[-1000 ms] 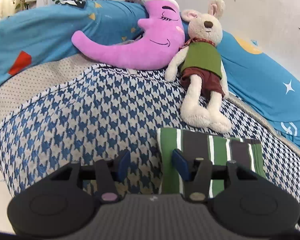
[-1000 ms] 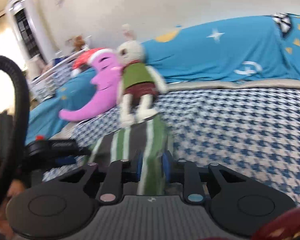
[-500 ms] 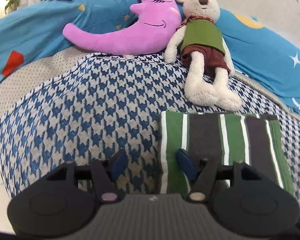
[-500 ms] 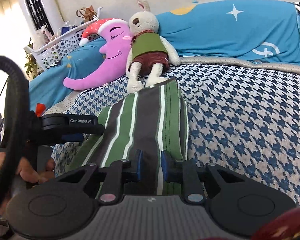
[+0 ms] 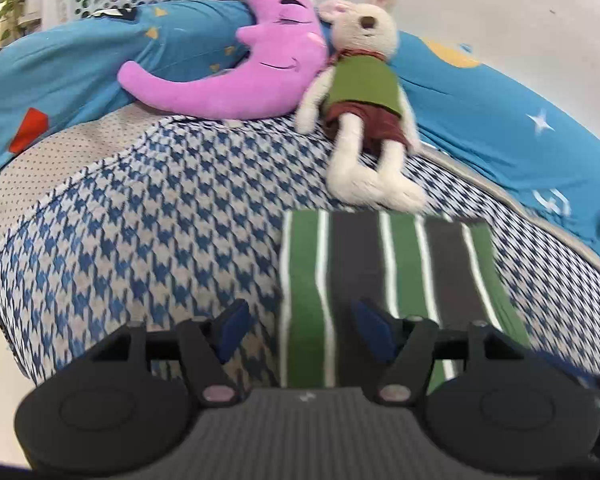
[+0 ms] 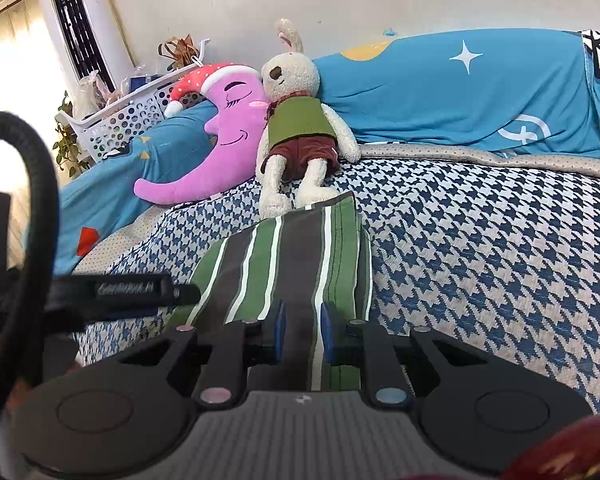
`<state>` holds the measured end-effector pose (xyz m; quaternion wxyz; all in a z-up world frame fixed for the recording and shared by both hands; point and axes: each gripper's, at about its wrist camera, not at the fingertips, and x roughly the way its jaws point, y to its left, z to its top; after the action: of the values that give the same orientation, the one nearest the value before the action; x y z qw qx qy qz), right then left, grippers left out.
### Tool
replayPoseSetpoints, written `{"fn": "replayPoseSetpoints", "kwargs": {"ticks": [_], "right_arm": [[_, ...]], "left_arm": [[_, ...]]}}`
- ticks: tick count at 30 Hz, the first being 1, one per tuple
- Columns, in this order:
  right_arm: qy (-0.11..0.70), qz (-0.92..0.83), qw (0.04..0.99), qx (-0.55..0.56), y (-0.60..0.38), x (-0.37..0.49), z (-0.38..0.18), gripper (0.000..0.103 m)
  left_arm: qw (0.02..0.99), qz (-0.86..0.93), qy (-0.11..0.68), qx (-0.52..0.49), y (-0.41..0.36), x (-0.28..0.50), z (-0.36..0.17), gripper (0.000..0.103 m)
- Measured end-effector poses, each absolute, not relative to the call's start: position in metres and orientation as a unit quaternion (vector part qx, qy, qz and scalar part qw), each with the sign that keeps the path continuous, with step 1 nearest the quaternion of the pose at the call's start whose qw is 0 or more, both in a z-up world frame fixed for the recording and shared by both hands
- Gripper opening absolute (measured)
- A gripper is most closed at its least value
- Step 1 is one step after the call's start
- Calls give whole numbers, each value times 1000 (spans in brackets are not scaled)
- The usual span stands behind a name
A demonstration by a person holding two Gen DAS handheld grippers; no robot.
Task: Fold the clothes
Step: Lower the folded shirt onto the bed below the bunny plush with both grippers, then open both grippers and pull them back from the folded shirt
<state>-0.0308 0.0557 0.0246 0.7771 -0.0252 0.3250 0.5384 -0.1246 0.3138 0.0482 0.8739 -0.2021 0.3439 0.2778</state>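
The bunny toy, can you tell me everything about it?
The plush rabbit is cream and fuzzy, with long ears, a dark nose, a green vest, reddish-brown shorts and a red neck scarf. It lies on its back on the blue houndstooth bedspread, head against the pink moon plush, feet close to the folded striped garment.

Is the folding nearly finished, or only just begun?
Nearly finished, it seems. The striped cloth already lies as a neat folded rectangle on the bed. The left gripper is open over its edge; the right gripper looks narrowly parted above it. Left: perhaps one last fold or smoothing.
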Motion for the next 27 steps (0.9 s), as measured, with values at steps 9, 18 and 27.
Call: {"fn": "replayPoseSetpoints", "kwargs": {"ticks": [9,18,27], "right_arm": [[321,542,777,-23,66,-22,20,18],[339,529,777,-40,83,-11,0,18],[344,524,778,-36,80,-14,10,19]], "left_arm": [[870,255,375,-194,283,-140,34,69],[868,255,386,-182,272,-139,21,77],[864,265,389,-178,272,-138,22,85]]}}
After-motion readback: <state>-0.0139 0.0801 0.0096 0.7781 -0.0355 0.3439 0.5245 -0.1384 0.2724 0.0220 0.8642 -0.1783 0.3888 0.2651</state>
